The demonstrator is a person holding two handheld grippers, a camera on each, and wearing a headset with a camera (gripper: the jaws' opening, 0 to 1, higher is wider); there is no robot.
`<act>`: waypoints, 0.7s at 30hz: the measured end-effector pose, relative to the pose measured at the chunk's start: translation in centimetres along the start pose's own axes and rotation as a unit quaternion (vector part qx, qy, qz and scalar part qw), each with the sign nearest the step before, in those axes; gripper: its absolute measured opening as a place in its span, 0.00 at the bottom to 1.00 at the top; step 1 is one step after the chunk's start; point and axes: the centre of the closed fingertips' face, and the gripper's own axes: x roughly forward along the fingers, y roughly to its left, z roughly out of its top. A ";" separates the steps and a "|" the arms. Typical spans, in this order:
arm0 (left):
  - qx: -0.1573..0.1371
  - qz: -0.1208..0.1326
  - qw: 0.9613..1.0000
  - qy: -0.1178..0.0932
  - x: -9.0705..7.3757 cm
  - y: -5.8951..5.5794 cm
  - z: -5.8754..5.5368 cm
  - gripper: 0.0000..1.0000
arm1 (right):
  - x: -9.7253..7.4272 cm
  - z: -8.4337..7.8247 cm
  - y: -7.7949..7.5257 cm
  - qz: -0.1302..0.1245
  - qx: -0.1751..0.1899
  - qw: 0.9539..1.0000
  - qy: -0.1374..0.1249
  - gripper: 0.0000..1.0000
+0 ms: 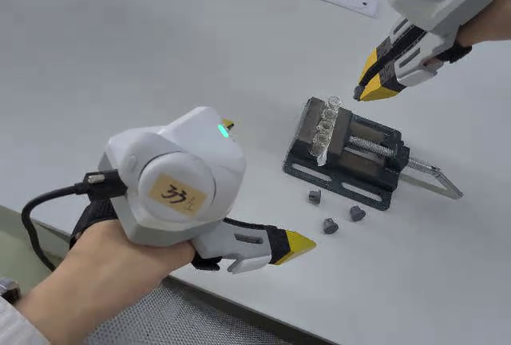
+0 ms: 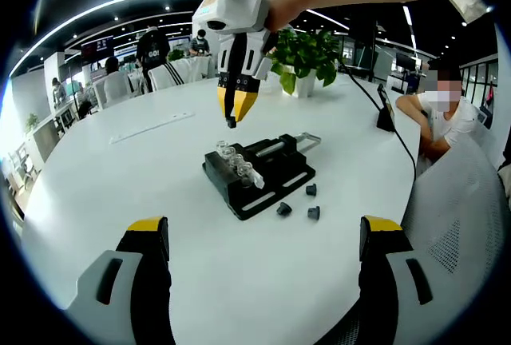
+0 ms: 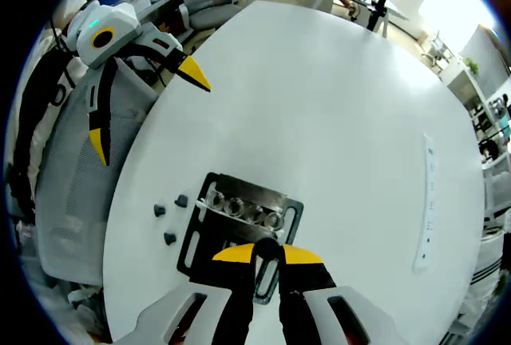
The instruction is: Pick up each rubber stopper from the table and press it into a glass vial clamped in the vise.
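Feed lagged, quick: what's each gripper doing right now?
Left gripper: open, empty.
Right gripper: closed on a stopper.

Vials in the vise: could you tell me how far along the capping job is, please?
Done: nothing yet; all four vials in the vise look open. In hand: the right gripper hovers over them, apparently pinching a stopper. Remaining: three stoppers lie on the table; the left gripper is open.

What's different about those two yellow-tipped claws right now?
The left gripper has jaws spread wide, empty; the right gripper is pinched on a small dark piece, apparently a rubber stopper. The left gripper sits back near the table edge; the right gripper hangs above the vials in the vise. Both have yellow tips.
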 end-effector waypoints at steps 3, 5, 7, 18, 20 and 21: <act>-0.003 0.000 1.000 0.002 0.1 0.1 -0.3 0.99 | 0.7 0.6 -0.2 0.008 -0.005 1.000 0.000 0.06; -0.004 0.000 1.000 0.003 0.2 0.1 -0.4 0.99 | 0.6 0.8 0.3 0.011 -0.012 1.000 0.001 0.06; -0.006 -0.001 1.000 0.004 0.2 0.0 -0.6 0.99 | 0.8 1.2 0.3 0.015 -0.016 1.000 0.000 0.06; -0.011 0.000 1.000 0.008 0.3 0.0 -0.8 0.99 | 1.9 0.8 -0.1 0.023 -0.020 1.000 0.001 0.05; -0.011 0.000 1.000 0.008 0.3 0.0 -0.9 0.99 | 2.1 0.9 -0.1 0.022 -0.023 0.999 0.001 0.06; -0.011 0.000 1.000 0.008 0.3 0.0 -0.9 0.99 | 2.1 0.9 -0.1 0.022 -0.022 1.000 0.001 0.06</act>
